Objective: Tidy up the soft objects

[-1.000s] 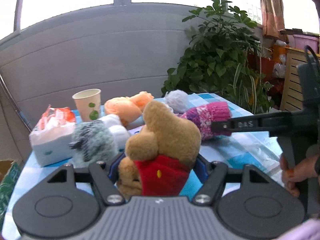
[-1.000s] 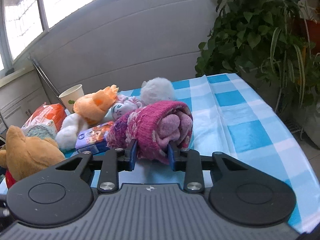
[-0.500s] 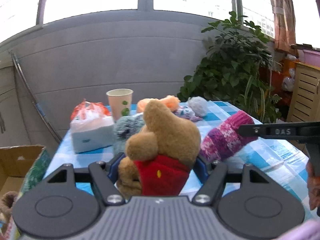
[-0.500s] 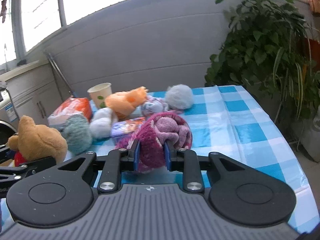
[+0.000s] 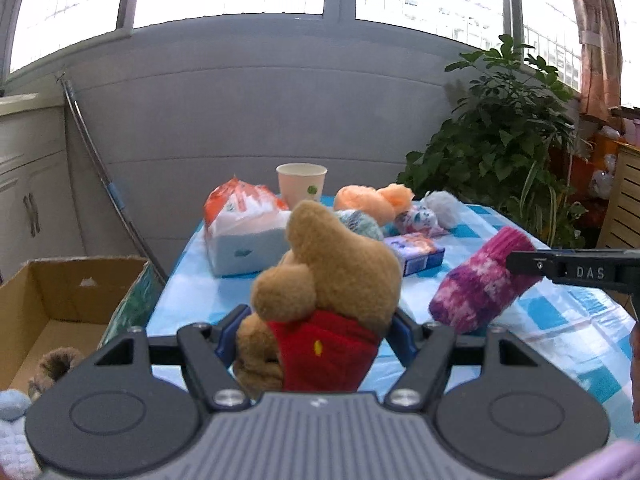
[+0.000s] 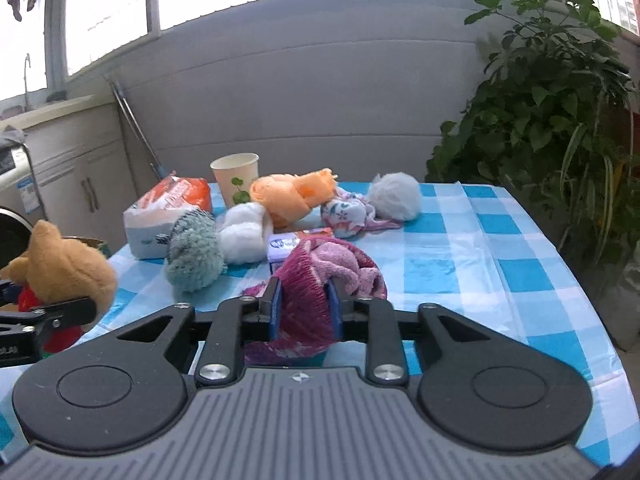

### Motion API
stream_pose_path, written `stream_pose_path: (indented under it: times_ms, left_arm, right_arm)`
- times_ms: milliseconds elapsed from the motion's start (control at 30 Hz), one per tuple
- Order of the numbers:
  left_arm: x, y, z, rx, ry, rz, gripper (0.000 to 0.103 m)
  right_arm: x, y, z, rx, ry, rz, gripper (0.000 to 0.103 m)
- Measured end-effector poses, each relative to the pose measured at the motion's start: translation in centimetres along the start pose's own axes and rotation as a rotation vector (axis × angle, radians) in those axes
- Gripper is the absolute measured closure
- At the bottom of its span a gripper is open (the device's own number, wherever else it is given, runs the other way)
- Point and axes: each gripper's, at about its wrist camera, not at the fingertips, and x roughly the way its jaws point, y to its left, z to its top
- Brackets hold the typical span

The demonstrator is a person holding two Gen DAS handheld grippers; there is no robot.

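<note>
My left gripper point(image 5: 316, 336) is shut on a brown teddy bear in a red shirt point(image 5: 328, 292), held above the table's left front edge; the bear also shows in the right wrist view point(image 6: 60, 268). My right gripper point(image 6: 306, 308) is shut on a pink and purple knitted sock point(image 6: 320, 276), held above the table; the sock shows in the left wrist view point(image 5: 476, 288). More soft things lie on the blue checked table point(image 6: 480, 256): an orange plush point(image 6: 292, 196), a grey-green plush point(image 6: 194, 256), a white plush point(image 6: 242, 232), a white pompom point(image 6: 394, 196), a floral cloth point(image 6: 346, 212).
An open cardboard box point(image 5: 60, 304) stands on the floor left of the table, with plush items at its near side point(image 5: 16, 420). A tissue pack point(image 5: 244, 232), a paper cup point(image 5: 302, 184) and a small packet point(image 5: 420, 252) are on the table. A large plant point(image 5: 504, 152) stands right.
Both grippers have drawn back and up from the table with the bear and the sock. The left view has swung left, so the cardboard box has come into sight.
</note>
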Motion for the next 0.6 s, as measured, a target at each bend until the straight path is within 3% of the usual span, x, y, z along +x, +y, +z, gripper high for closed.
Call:
stream_pose_path:
  times_ms: [33, 67, 100, 133, 167, 400, 533, 600]
  left_arm:
    - [0.0, 0.2, -0.2, -0.003, 0.004, 0.001, 0.032]
    - [0.0, 0.3, -0.3, -0.006, 0.006, 0.002, 0.032]
    - [0.0, 0.5, -0.3, -0.010, 0.009, 0.002, 0.032]
    - [0.0, 0.7, -0.4, -0.013, 0.010, 0.002, 0.032]
    - [0.0, 0.8, -0.4, -0.015, 0.010, 0.000, 0.032]
    - [0.3, 1.0, -0.7, -0.023, 0.018, -0.008, 0.032]
    - [0.6, 0.7, -0.7, -0.021, 0.026, -0.021, 0.032]
    - [0.7, 0.5, -0.7, -0.020, 0.025, -0.027, 0.032]
  right_arm:
    - [0.2, 0.0, -0.1, -0.002, 0.003, -0.016, 0.060]
    - [0.1, 0.0, -0.3, -0.001, 0.004, -0.029, 0.042]
    - [-0.1, -0.2, -0.5, 0.009, 0.010, -0.035, 0.029]
    - [-0.1, -0.4, -0.8, 0.023, 0.019, -0.040, 0.022]
    - [-0.1, -0.6, -1.1, 0.033, 0.024, -0.052, 0.005]
    - [-0.1, -1.8, -2.6, 0.119, 0.060, -0.084, 0.000]
    - [0.4, -0.5, -2.6, 0.065, 0.059, -0.095, 0.000]
    - [0.6, -1.1, -2.6, 0.121, 0.061, -0.084, 0.000]
